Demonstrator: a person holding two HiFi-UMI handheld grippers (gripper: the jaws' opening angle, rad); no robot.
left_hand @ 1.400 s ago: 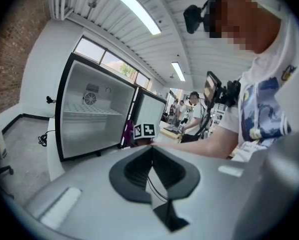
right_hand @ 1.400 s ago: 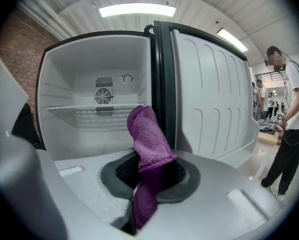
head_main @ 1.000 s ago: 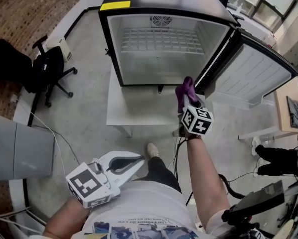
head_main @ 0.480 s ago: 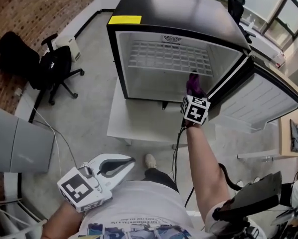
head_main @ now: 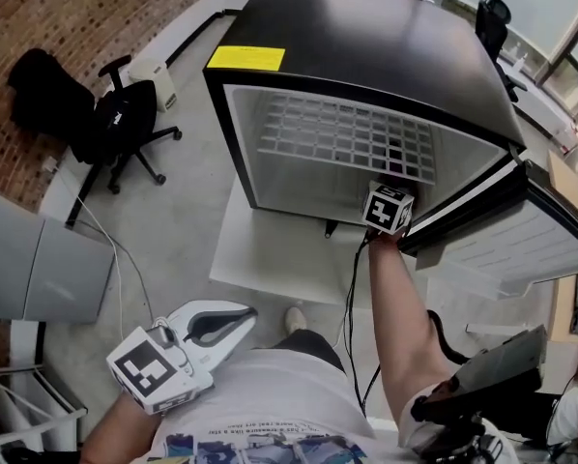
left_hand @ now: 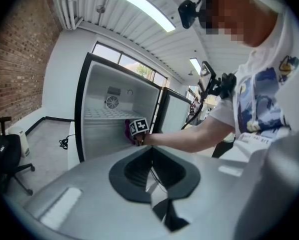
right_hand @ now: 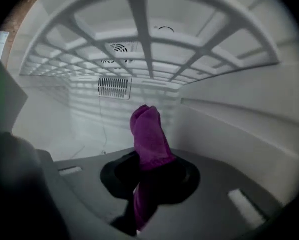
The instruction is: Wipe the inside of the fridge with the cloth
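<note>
A black mini fridge (head_main: 233, 143) stands open, with a white interior and a white wire shelf (head_main: 347, 143). My right gripper (head_main: 390, 193) reaches into the fridge at the right, under the shelf; its marker cube sits at the opening. It is shut on a purple cloth (right_hand: 148, 134), which sticks up out of the jaws and hangs free near the right inner wall (right_hand: 239, 119). My left gripper (head_main: 241, 317) hangs low by my body, far from the fridge, shut and empty. From the left gripper view the cloth (left_hand: 128, 131) shows at the fridge mouth.
The fridge door (head_main: 521, 240) swings open to the right. The fridge rests on a low white table (head_main: 270, 249). A black office chair (head_main: 115, 124) stands at the left by a brick wall. A cable (head_main: 352, 298) hangs from the fridge front.
My right gripper has carried the cloth forward from outside the opening into the fridge, under the shelf. My head has moved closer. The left gripper has barely shifted.
</note>
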